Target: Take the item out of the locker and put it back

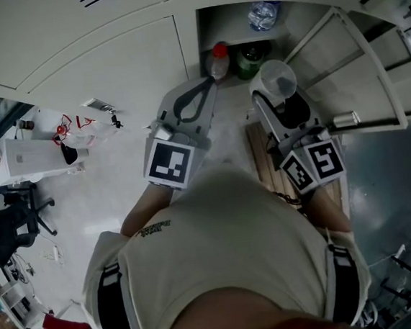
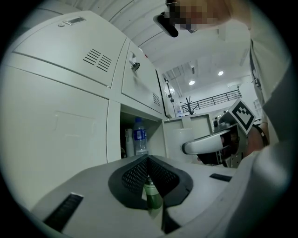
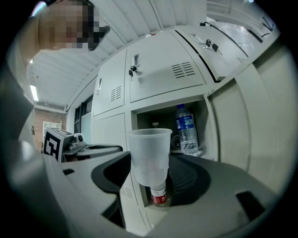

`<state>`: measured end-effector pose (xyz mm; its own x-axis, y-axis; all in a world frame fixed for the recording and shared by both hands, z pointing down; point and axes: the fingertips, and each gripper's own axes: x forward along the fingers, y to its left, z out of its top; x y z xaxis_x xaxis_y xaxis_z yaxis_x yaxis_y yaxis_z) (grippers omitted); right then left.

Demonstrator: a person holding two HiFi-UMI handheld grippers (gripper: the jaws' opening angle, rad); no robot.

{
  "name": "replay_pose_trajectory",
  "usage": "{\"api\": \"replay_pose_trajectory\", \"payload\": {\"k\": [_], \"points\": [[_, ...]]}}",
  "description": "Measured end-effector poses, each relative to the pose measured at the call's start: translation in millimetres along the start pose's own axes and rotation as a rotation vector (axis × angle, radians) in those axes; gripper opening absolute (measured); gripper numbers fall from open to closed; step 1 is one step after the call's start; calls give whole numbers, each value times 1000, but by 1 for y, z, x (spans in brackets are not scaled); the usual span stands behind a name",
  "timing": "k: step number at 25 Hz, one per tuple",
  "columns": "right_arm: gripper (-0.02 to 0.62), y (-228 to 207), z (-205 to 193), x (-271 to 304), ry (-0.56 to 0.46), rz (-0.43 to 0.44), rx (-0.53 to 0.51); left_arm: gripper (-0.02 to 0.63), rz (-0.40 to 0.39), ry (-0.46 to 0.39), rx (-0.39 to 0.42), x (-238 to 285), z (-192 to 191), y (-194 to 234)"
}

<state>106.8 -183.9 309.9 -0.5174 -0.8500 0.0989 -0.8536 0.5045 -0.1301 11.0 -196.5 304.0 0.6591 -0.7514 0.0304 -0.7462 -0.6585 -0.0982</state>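
Translucent plastic cup (image 3: 149,148) dead centre of the right gripper view, upright, mouth up, pinched low on its wall between the dark pads of the right gripper (image 3: 150,162). Jaws set fairly wide (held apart by the cup's own width), closed on it from both sides. Hangs outside the locker (image 3: 158,69), in front of the open compartment at mid-frame, not inside it. Behind the cup, right of centre, a clear water bottle (image 3: 187,128) with a blue label, standing upright inside that compartment. Open door (image 3: 233,135) down the right side of the frame.

Left gripper (image 2: 148,159) in the lower middle of its own view: tips pressed together, nothing pinched. Green bottle (image 2: 152,197) showing through the slit below the meeting tips (beyond the jaws, not between the pads). Same view, right of centre: the other gripper's pale finger and its marker cube (image 2: 243,116).

From the head view: both grippers side by side at upper centre, pointing up the frame toward the locker. Left tips close to a red-capped bottle (image 1: 218,57), contact impossible to tell. Green bottle just right of it, water bottle higher, at the top edge. Cup at the right gripper's tip, just below the opening, rim seen as a pale ring. Pale shirt (image 1: 228,252) of the person filling the lower half.
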Motion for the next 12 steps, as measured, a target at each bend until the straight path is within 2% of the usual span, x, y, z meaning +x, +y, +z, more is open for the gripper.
{"api": "replay_pose_trajectory", "payload": {"k": [12], "points": [[258, 11, 3, -5, -8, 28, -4, 12, 3, -24, -17, -5, 2, -1]]}}
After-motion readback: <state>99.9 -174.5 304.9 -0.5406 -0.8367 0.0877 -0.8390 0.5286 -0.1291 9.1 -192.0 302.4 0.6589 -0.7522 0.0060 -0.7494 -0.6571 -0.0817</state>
